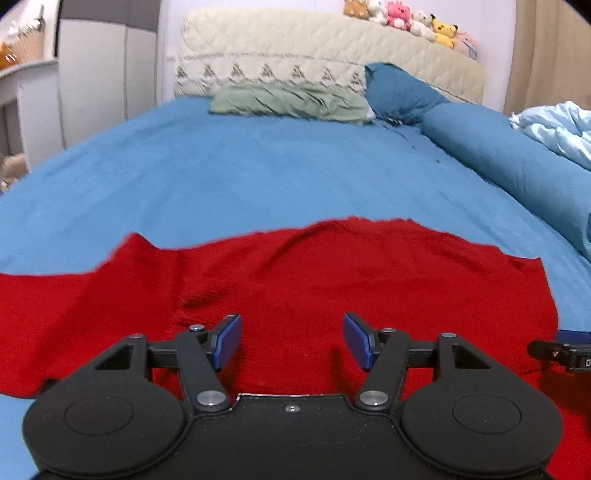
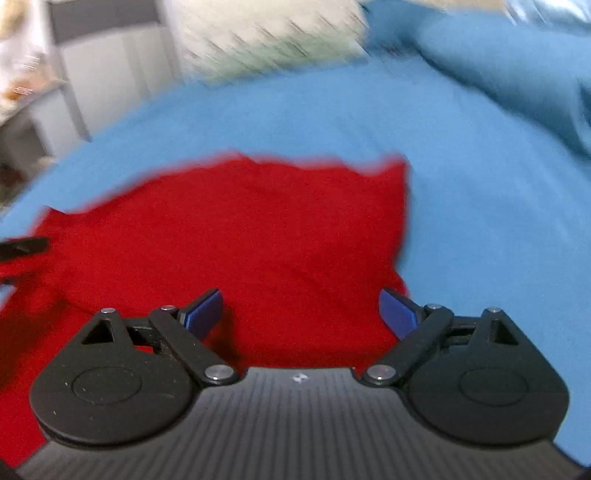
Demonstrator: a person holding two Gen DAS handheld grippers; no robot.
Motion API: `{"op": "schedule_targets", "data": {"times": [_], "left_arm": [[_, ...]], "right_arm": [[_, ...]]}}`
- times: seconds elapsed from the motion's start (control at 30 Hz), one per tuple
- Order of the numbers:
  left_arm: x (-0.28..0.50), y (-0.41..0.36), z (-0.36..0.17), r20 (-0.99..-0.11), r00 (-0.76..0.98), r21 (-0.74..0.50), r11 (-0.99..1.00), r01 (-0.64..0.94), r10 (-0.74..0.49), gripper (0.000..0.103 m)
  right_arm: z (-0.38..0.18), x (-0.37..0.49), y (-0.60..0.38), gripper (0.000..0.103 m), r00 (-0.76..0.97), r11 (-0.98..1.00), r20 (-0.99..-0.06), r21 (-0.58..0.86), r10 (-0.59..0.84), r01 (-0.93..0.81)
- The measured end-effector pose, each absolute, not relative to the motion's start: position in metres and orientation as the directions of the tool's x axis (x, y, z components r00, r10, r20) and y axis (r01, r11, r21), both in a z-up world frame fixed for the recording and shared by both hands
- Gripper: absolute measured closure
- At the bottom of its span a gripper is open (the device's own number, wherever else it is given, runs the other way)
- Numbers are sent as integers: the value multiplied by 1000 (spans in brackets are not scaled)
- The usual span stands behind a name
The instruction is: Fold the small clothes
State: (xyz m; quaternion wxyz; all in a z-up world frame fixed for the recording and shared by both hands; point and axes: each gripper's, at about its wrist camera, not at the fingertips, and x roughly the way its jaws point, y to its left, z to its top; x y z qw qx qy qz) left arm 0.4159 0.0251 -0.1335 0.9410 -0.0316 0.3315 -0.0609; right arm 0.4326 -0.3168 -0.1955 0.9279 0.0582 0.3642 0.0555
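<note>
A red knitted garment [image 1: 295,273] lies spread on the blue bedsheet [image 1: 229,177], wrinkled along its far edge. My left gripper [image 1: 291,341] hovers over its near part, open and empty. The garment also shows in the right wrist view [image 2: 240,229], which is motion-blurred. My right gripper [image 2: 301,314] is open and empty above the garment's right side, its right finger near the cloth's right edge. The right gripper's tip shows at the right edge of the left wrist view [image 1: 561,350]. The left gripper's tip shows at the left edge of the right wrist view [image 2: 22,247].
At the head of the bed lie a green pillow [image 1: 291,101], a dark blue pillow [image 1: 399,92] and a rolled blue duvet [image 1: 517,166]. A quilted headboard [image 1: 314,48] carries several plush toys [image 1: 410,18]. A white cabinet [image 1: 103,74] stands on the left.
</note>
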Motion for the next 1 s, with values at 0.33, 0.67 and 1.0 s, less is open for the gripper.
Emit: {"op": "schedule_targets", "data": {"times": [0.33, 0.67, 1.0], "left_arm": [[422, 20, -158, -671, 726, -88, 988, 123, -150, 35], [415, 27, -144, -665, 729, -103, 987, 126, -163, 32], [339, 140, -58, -569, 822, -172, 982, -74, -38, 0]], "right_arm": [[-187, 492, -303, 0, 790, 988, -598, 141, 138, -66], [-186, 522, -310, 0, 768, 994, -637, 108, 64, 7], [-86, 427, -271, 0, 800, 980, -569, 160, 187, -115]]}}
